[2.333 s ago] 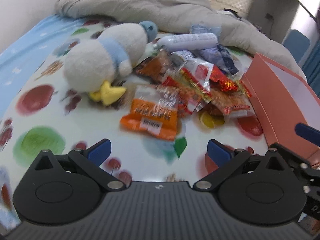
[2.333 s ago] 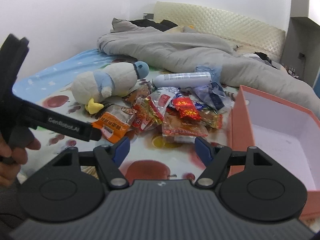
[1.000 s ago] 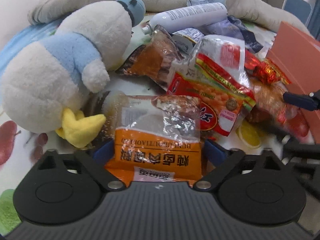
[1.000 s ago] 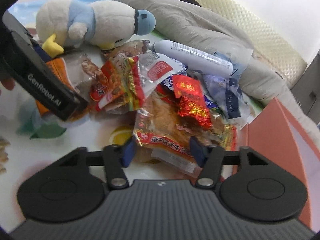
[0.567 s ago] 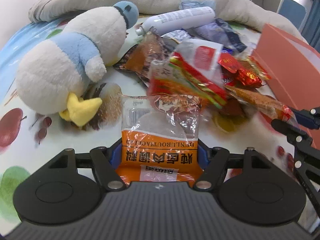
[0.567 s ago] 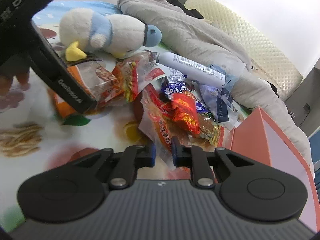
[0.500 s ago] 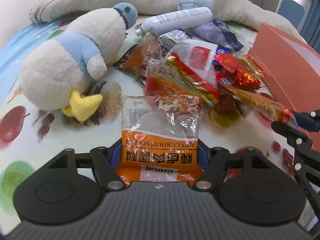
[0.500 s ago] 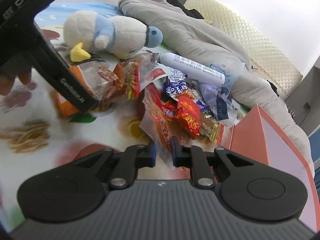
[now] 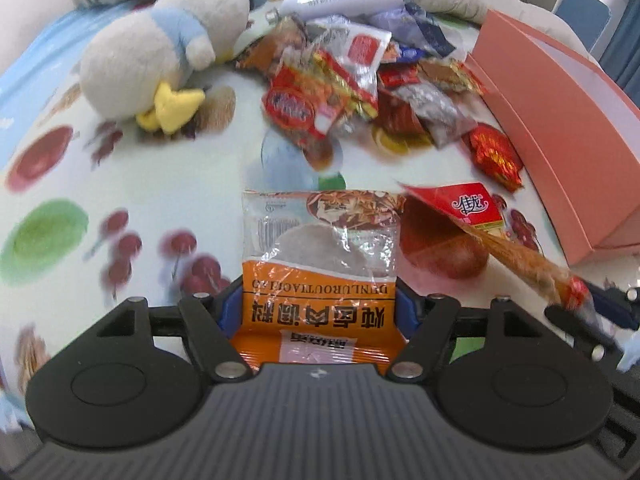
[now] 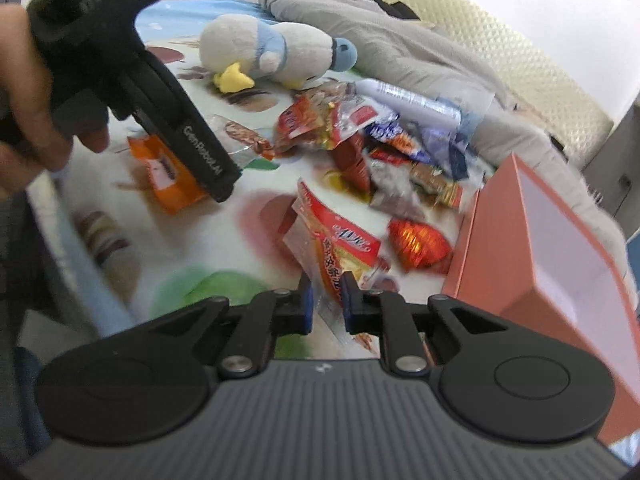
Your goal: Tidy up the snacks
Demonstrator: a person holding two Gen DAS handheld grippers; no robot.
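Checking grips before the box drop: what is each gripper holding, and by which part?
The left gripper clamps the orange snack packet across its orange printed end. The right gripper pinches the red snack packet by its near clear edge.

Black ribbed tool (image 9: pixel 319 312); blue fingertips (image 9: pixel 229 312); silver screws.

The orange snack packet (image 9: pixel 319 280) is glossy plastic film, crinkled, with a clear window. The red snack packet (image 10: pixel 340 248) is shiny film too. The red foil candy (image 9: pixel 496 158) looks metallic and wrinkled. The plush duck (image 9: pixel 160 48) is soft, fuzzy cloth. The pink box (image 9: pixel 560 128) seems matt cardboard. The bed sheet (image 9: pixel 80 184) is smooth printed cloth. The gripper bodies are matt black plastic, ribbed.
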